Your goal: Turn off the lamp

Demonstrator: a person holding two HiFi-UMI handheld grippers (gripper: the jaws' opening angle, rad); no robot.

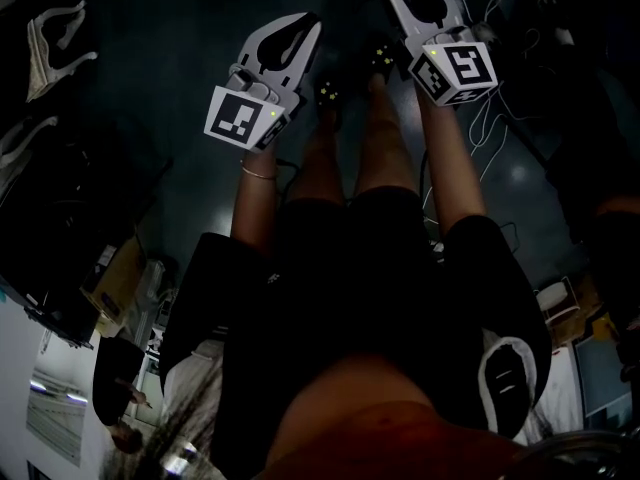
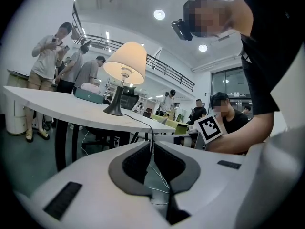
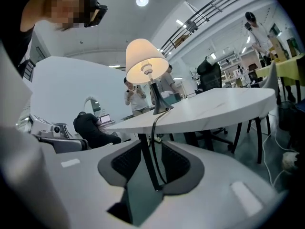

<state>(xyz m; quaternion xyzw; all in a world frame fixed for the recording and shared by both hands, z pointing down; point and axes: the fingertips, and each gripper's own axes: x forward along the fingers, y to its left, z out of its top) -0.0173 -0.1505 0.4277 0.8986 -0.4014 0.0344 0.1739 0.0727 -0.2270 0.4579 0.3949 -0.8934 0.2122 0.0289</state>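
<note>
Your left tool (image 2: 151, 144): jaws together at tips, nothing held. Your right tool (image 3: 151, 147): jaws wide apart, empty; lamp cord (image 3: 153, 123) shows beyond gap, untouched. Lamp (image 3: 145, 56) lit, upright on white table (image 3: 228, 104), above and ahead of both tools, well apart

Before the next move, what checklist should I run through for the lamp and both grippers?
1. Lamp off: cannot tell; glow unclear in both gripper views.
2. Lamp upright on table: ok.
3. Right gripper empty: ok; jaws apart, cord only beyond them.
4. Left gripper empty: ok; jaws together.
5. Grippers at lamp: not ok; both well short of the table.
6. Where to switch it off: cannot tell; only the cord shows.
</note>
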